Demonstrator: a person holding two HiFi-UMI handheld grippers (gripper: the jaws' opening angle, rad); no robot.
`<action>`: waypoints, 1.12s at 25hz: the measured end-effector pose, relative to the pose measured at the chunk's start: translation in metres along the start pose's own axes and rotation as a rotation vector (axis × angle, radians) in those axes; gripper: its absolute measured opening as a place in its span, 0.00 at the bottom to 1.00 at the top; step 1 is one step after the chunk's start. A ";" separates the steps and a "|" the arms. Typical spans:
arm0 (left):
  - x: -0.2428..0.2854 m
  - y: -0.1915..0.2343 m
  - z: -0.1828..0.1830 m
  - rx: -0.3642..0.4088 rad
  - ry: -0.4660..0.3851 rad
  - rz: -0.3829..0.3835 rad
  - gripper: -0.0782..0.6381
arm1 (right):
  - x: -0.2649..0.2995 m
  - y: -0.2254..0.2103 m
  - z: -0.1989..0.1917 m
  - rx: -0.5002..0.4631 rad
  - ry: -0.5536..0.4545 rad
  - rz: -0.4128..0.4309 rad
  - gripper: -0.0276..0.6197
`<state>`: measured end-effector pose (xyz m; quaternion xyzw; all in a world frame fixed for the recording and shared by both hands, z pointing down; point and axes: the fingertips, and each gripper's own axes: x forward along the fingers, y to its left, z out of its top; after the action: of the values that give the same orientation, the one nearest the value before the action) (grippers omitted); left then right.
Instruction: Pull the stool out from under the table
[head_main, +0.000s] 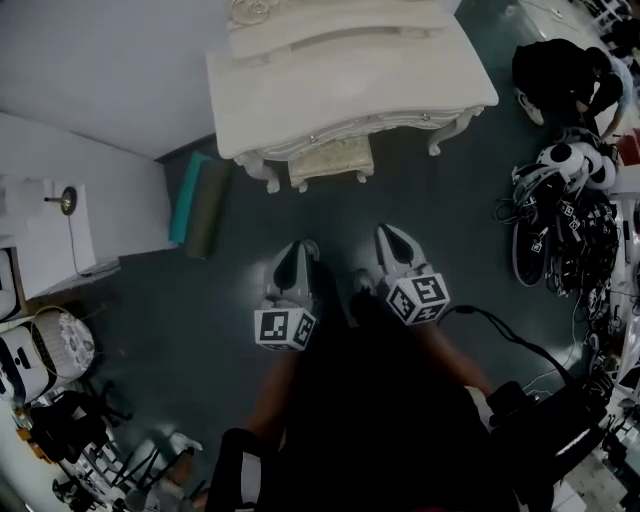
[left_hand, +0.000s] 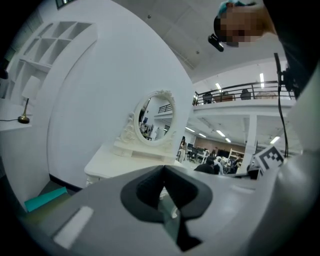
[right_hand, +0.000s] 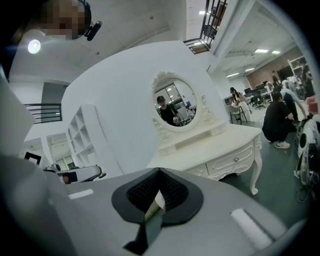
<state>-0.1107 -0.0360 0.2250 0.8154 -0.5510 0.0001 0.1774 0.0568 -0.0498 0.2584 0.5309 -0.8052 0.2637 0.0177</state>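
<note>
The cream padded stool (head_main: 331, 159) stands tucked under the front of the white dressing table (head_main: 300, 90), with only its front edge showing. Both grippers hover over the dark floor short of it, pointing toward it. My left gripper (head_main: 297, 252) is shut with nothing held, and so is my right gripper (head_main: 393, 240). In the left gripper view the shut jaws (left_hand: 164, 169) point at the table (left_hand: 120, 162) and its oval mirror (left_hand: 155, 117). In the right gripper view the shut jaws (right_hand: 159, 173) face the table's drawers (right_hand: 227, 162) and the mirror (right_hand: 174, 104).
A teal and olive roll (head_main: 198, 203) lies by the wall left of the table. A heap of cables and gear (head_main: 565, 225) fills the right side, with a crouching person in black (head_main: 556, 74) behind it. A white shelf with a lamp (head_main: 62, 203) stands at the left.
</note>
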 end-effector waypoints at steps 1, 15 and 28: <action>0.008 0.004 0.002 0.003 0.003 -0.011 0.12 | 0.007 -0.001 0.001 0.008 -0.001 -0.007 0.04; 0.112 0.057 -0.024 -0.053 0.043 -0.042 0.12 | 0.120 -0.041 -0.033 0.086 0.030 -0.059 0.04; 0.184 0.092 -0.107 -0.101 0.070 -0.105 0.12 | 0.214 -0.096 -0.129 0.190 0.033 -0.093 0.04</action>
<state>-0.0998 -0.2010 0.3874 0.8326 -0.5003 -0.0083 0.2374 0.0138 -0.2018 0.4742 0.5627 -0.7506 0.3464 -0.0073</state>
